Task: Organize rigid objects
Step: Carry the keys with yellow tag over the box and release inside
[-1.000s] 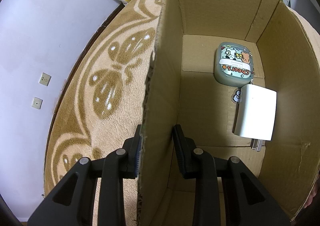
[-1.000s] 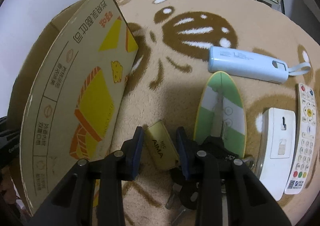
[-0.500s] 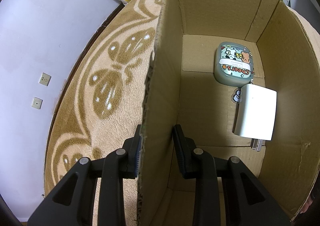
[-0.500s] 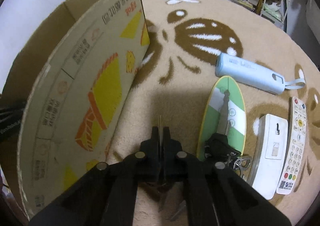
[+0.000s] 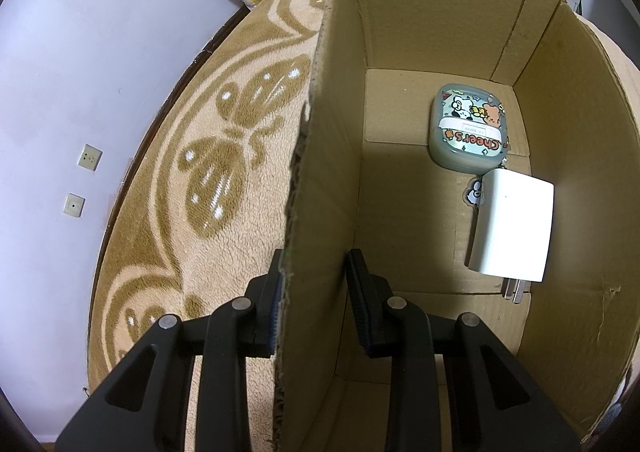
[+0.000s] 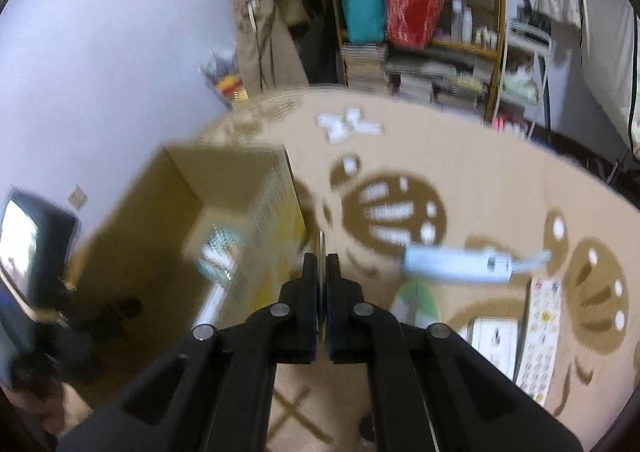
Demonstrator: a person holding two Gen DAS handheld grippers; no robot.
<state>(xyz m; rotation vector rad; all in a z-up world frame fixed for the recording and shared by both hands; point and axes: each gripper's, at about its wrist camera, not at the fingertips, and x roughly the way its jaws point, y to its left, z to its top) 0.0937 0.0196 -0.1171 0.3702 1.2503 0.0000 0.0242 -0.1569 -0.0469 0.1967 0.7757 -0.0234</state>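
My left gripper [image 5: 312,292] straddles the left wall of the open cardboard box [image 5: 316,156]; its jaws stand apart, one outside and one inside. In the box lie a green cartoon case [image 5: 468,136] and a white charger plug [image 5: 512,228]. My right gripper [image 6: 321,272] is shut on a thin gold tag [image 6: 320,248], held edge-on and raised above the rug, to the right of the box [image 6: 240,212]. The right wrist view is blurred.
On the patterned rug [image 6: 460,156] lie a light blue power bank [image 6: 456,264], a green striped item [image 6: 416,300], a white device [image 6: 494,336] and a white remote [image 6: 540,336]. Shelves [image 6: 420,32] stand at the back. A wall [image 5: 80,72] runs left.
My right gripper closed on the gold tag and lifted it off the rug, swinging up and towards the box. The left gripper has not moved.
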